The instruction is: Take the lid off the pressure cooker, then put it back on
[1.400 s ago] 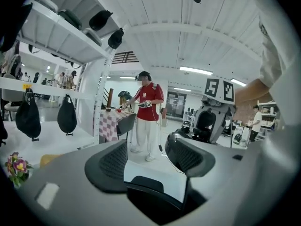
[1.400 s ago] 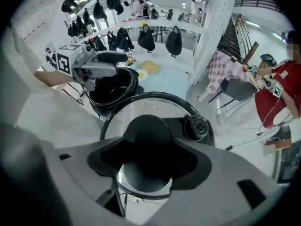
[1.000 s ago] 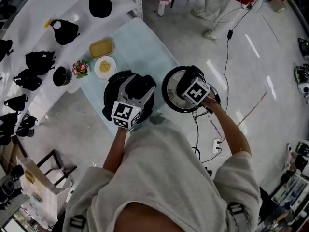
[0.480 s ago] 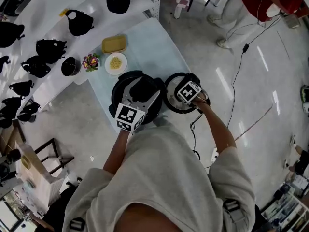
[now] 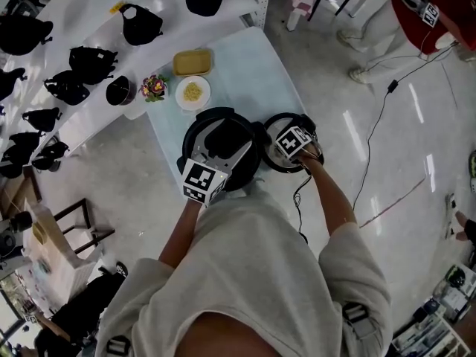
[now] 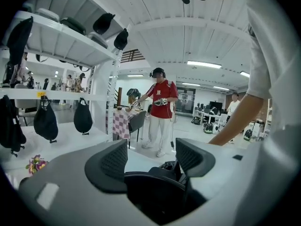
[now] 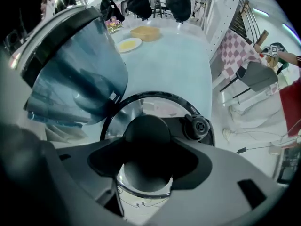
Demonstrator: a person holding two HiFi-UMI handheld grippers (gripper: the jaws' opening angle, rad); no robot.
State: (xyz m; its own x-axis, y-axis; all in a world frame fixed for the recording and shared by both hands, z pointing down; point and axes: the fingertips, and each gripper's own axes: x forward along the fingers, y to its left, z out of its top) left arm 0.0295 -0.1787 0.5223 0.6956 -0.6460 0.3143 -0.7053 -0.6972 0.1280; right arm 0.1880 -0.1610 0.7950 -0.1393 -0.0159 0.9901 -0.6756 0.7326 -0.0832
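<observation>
We held the round glass lid (image 7: pixel 157 108) just beside the black pressure cooker (image 5: pixel 195 136).
The fingers of our right gripper (image 7: pixel 146 147) gripped its black knob (image 7: pixel 146 128); those of our left gripper (image 6: pixel 151 157) gaped over the cooker.

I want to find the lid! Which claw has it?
The right claw: its jaws clamp the black knob of the glass lid. The left claw is over the cooker instead.
</observation>
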